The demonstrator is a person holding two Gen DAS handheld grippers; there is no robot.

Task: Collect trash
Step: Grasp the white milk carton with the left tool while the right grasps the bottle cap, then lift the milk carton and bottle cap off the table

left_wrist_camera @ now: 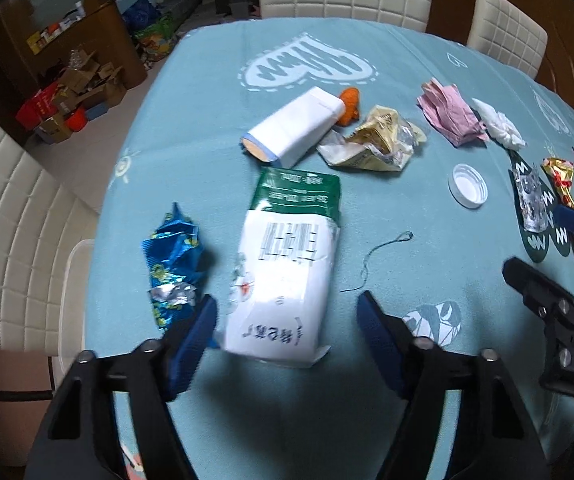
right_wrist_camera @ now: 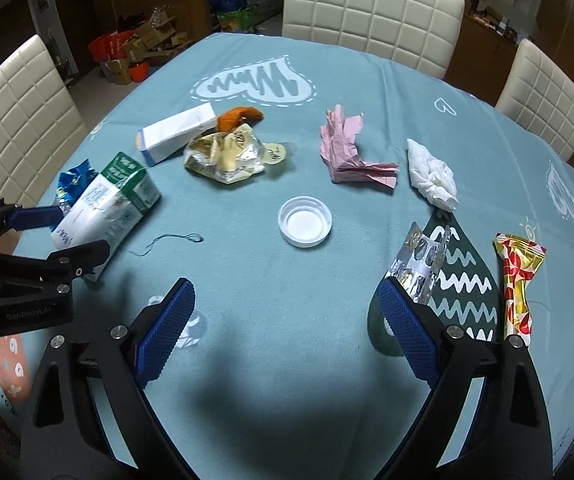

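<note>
The tabletop [right_wrist_camera: 287,300], under a teal printed cloth, carries scattered trash, with pale chairs [right_wrist_camera: 371,12] round it.

The largest piece is the carton [left_wrist_camera: 283,276], green-topped and white, lying flat at the near left. It sits between the fingers of the left tongs [left_wrist_camera: 287,316], which stand spread around it; whether the left pad touches its side is unclear, and the right pad is apart. It looks empty and dented, so probably light and easily crushed; a hold across its narrow sides near the middle should serve, since the waxy faces may slip.

Behind it lies a white box [left_wrist_camera: 295,128], stiffer-looking, touching an orange scrap [left_wrist_camera: 351,106]. Beside the carton the blue wrapper [left_wrist_camera: 173,256] and, further off, the gold wrapper [left_wrist_camera: 375,140] are crinkled foil: weightless, slick, best pinched at a fold.

The right tongs [right_wrist_camera: 287,320] hang wide open over bare cloth, pinching nothing. Near their right finger lies a silver blister pack [right_wrist_camera: 419,264], with a red-and-gold wrapper [right_wrist_camera: 517,280] beyond. Pink paper [right_wrist_camera: 347,152] and a tissue [right_wrist_camera: 433,176] are soft and crushable. The cap [right_wrist_camera: 305,222] is small, rigid and low; its rim is the only purchase.
</note>
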